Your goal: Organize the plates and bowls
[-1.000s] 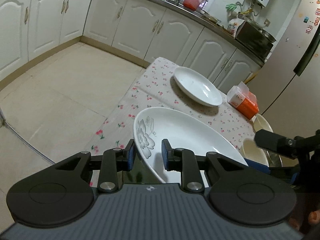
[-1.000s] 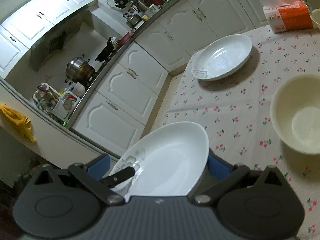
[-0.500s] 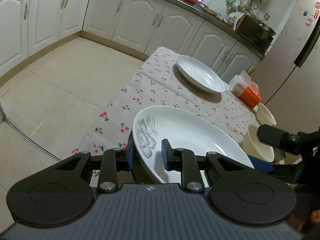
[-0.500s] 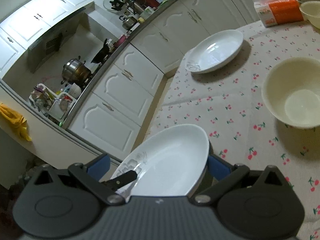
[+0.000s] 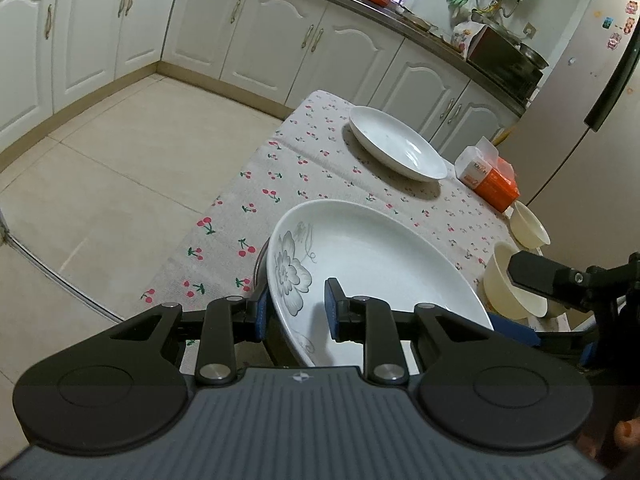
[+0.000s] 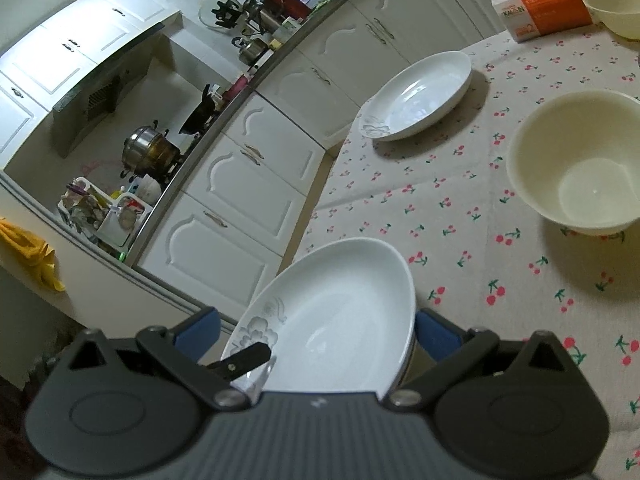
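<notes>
My left gripper (image 5: pixel 296 312) is shut on the rim of a white plate with a grey flower (image 5: pixel 372 264) and holds it above the near end of the table. The same flowered plate (image 6: pixel 332 320) lies between the wide-open fingers of my right gripper (image 6: pixel 316 326), whose jaws stand apart on either side of it. A second white plate (image 5: pixel 396 144) rests at the table's far end, also in the right wrist view (image 6: pixel 420 96). A cream bowl (image 6: pixel 576 164) sits on the cloth to the right; a second cream bowl (image 5: pixel 528 224) stands behind it.
The table carries a cherry-print cloth (image 5: pixel 280 184). An orange and white tissue box (image 5: pixel 486 176) lies near the far plate. White kitchen cabinets (image 5: pixel 280 44) run behind, the tiled floor (image 5: pixel 100 184) is to the left, and a fridge (image 5: pixel 580 92) stands at right.
Both grippers and the held flowered plate have drawn back toward the near end of the table and slightly lower. The far plate and bowls have stayed in place.
</notes>
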A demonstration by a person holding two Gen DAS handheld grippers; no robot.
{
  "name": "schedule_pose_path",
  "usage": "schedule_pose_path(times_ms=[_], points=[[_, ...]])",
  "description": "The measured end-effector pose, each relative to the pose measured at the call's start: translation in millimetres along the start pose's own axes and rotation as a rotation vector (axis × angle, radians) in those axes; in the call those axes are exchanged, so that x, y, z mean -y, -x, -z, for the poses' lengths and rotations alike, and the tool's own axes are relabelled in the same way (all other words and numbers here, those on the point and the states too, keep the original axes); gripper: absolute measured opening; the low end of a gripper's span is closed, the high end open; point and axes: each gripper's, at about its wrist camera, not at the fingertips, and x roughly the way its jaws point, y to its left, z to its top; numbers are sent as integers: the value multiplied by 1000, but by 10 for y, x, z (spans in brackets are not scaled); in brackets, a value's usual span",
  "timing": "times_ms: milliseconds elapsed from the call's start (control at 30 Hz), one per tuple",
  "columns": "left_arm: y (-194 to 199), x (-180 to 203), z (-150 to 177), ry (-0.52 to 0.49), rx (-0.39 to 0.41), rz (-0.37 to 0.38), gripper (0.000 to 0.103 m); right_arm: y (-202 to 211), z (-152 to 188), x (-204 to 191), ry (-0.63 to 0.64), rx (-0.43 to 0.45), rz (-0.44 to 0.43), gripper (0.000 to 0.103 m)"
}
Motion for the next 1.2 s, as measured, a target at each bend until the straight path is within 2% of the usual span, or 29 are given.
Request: schedule_pose_path(times_ms=[100,200,233,367,500,567,600,900,1200], points=[[24,25,5,-26,6,-5,33,-11,9,26,-7,-1,-10,103],[49,43,8,-50,15,-12,47,-1,26,54,-16,3,-29,103],[74,67,17,-73,33,-35,58,5,29,57,-18,7,-35,103],[212,128,24,-153,112,-70,70,95,34,50,-5,37,-45,103],[298,159,-15,-191,146,-85,85,231,64,63,6,74,-29,103],[307,166,-34,-199,152,-90,97,286,76,94,1,84,-31,103],[309,173,-45,-200,152,-90,100,315,82,105,-4,90,-29,103],[155,259,-131,-175,95,-56,103,506,-30,236,-41,155,-6,103],[-3,458,-347,-196,102,-46,103,609,-326,342,-44,228,39,103]])
